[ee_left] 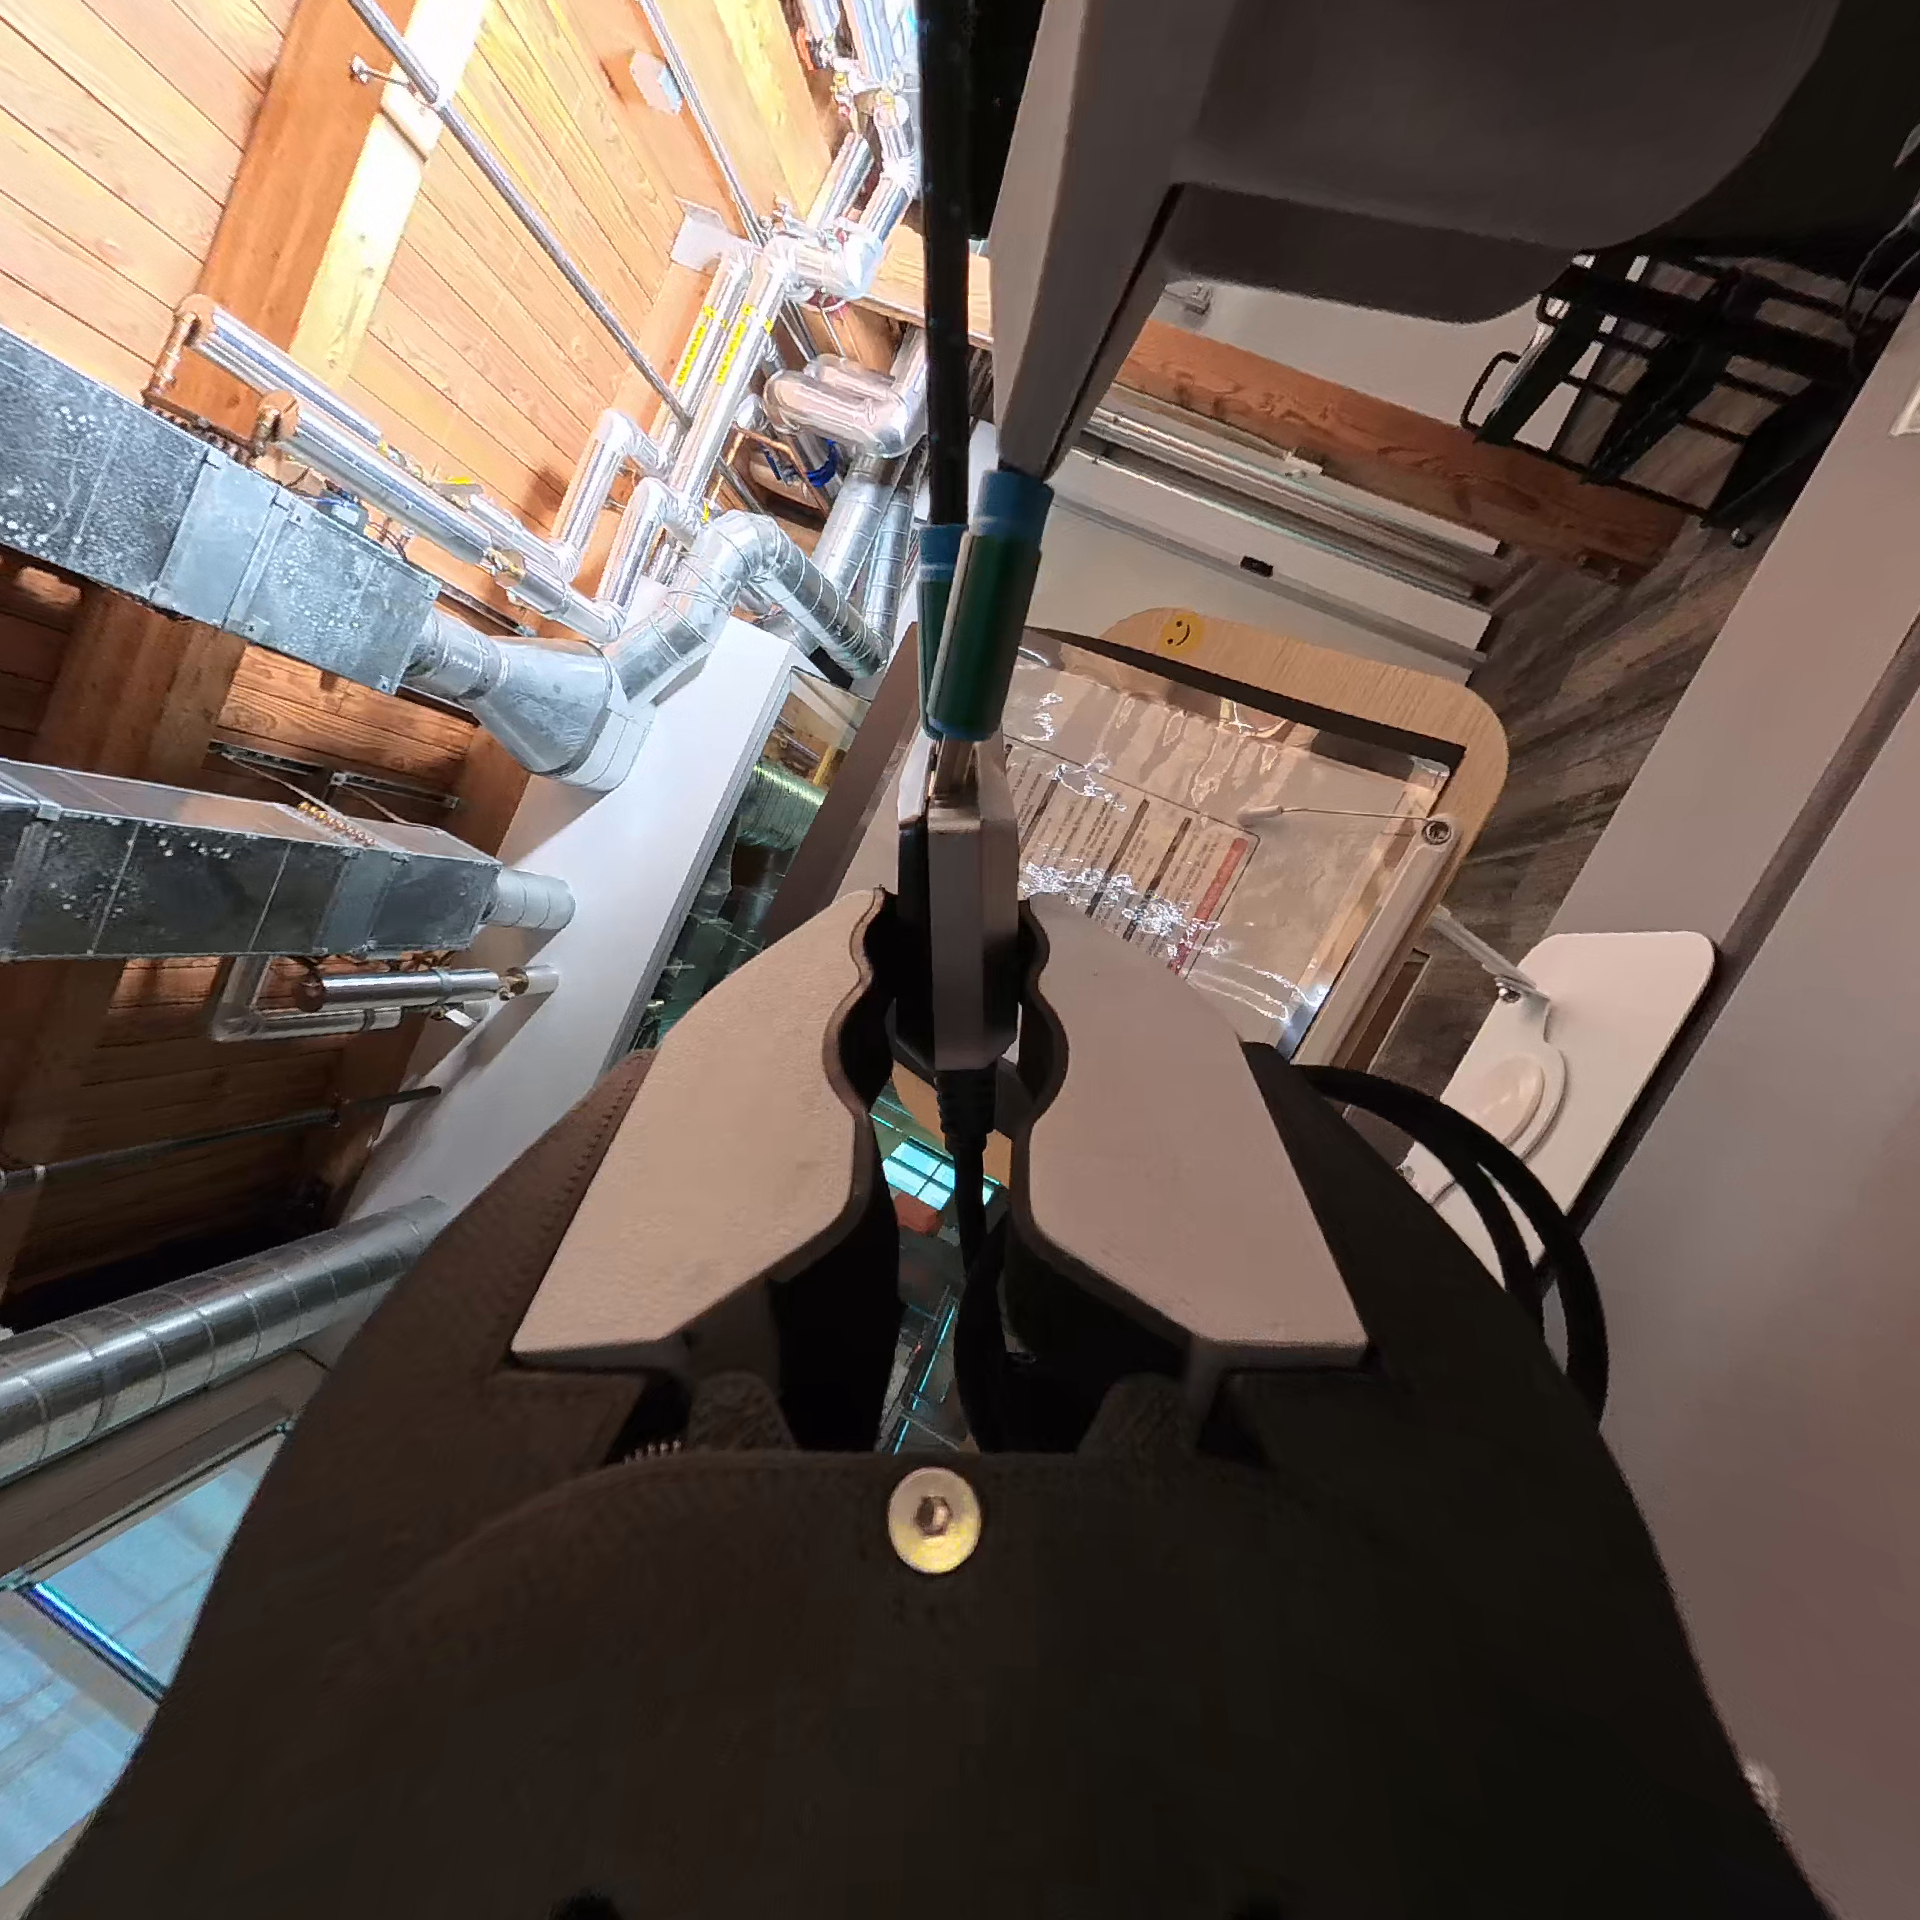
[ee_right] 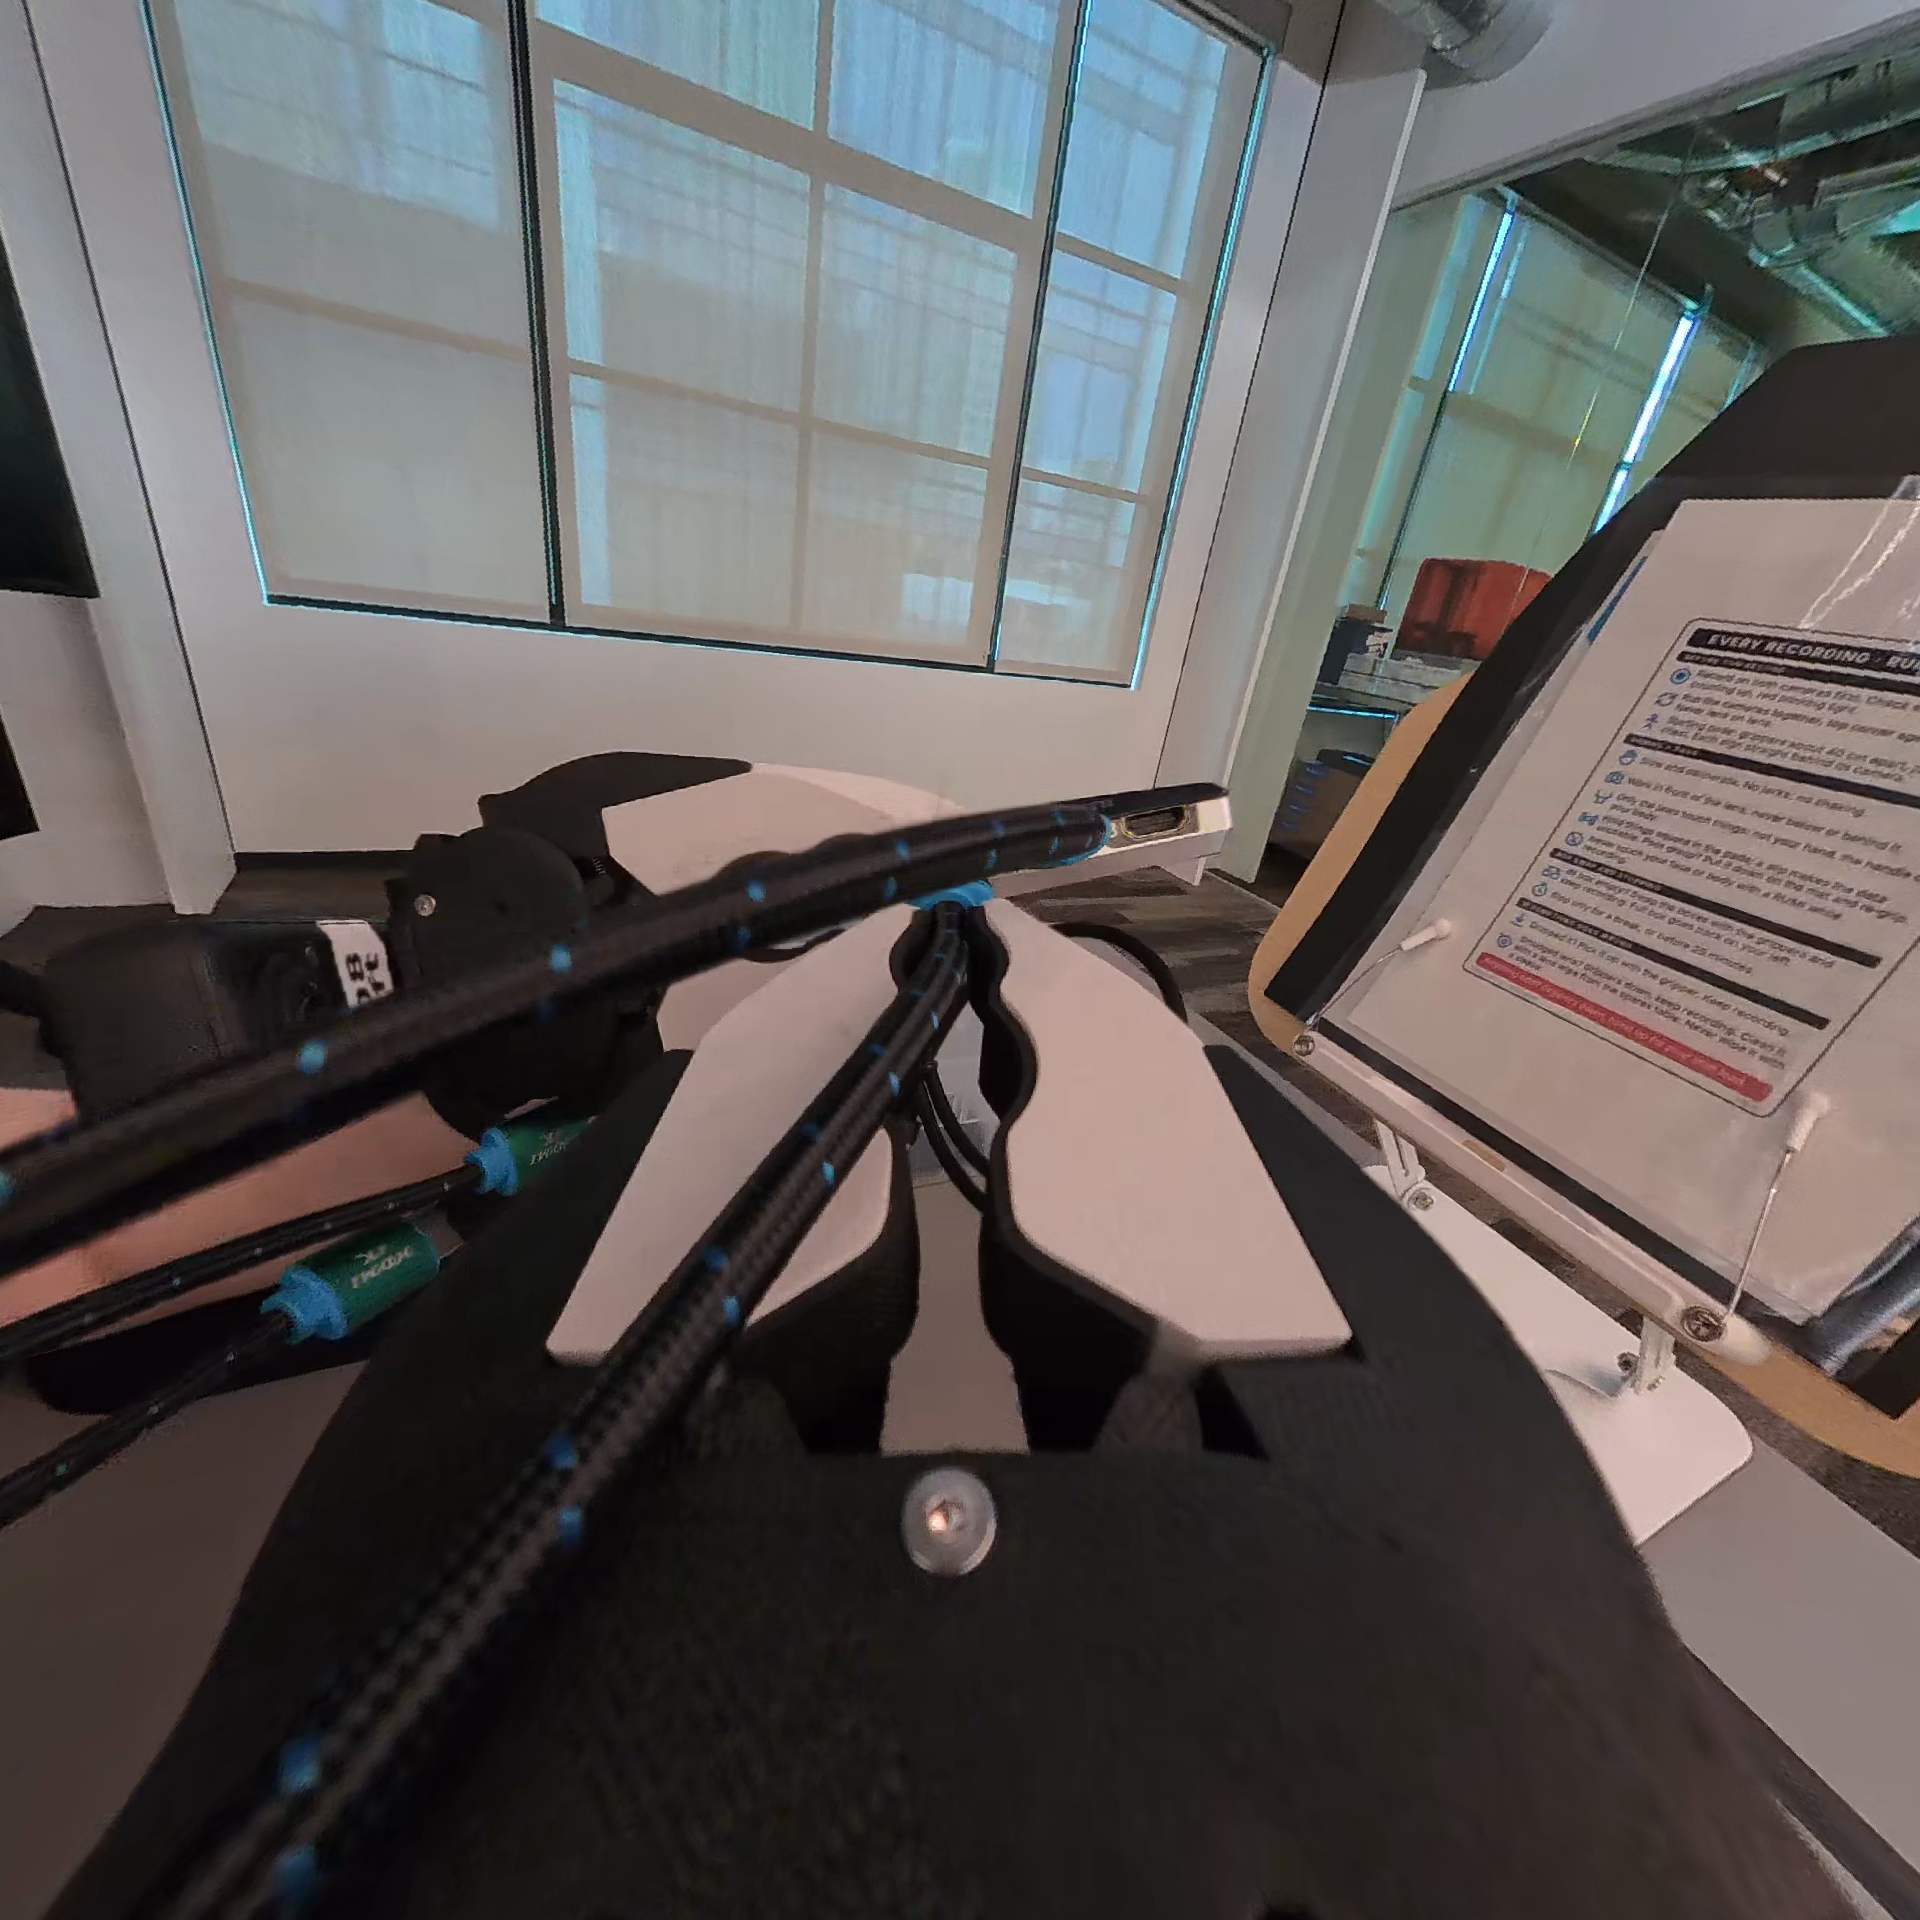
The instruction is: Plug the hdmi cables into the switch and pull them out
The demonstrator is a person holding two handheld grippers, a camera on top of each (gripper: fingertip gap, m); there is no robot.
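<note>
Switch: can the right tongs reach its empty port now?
Probably yes: the port on the switch faces the right tongs with nothing across it; a plugged cable sits alongside.

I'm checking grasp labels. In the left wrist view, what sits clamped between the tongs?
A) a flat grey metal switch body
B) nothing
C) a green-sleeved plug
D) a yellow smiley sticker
A: the left tongs pinch the flat grey metal switch body; the green-sleeved plug sits beyond their tips.

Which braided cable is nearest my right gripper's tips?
The cable running up between the fingers of the right gripper, blue collar at their tips. Another crosses above it to the silver switch; two green-plugged ones lie off left.
</note>
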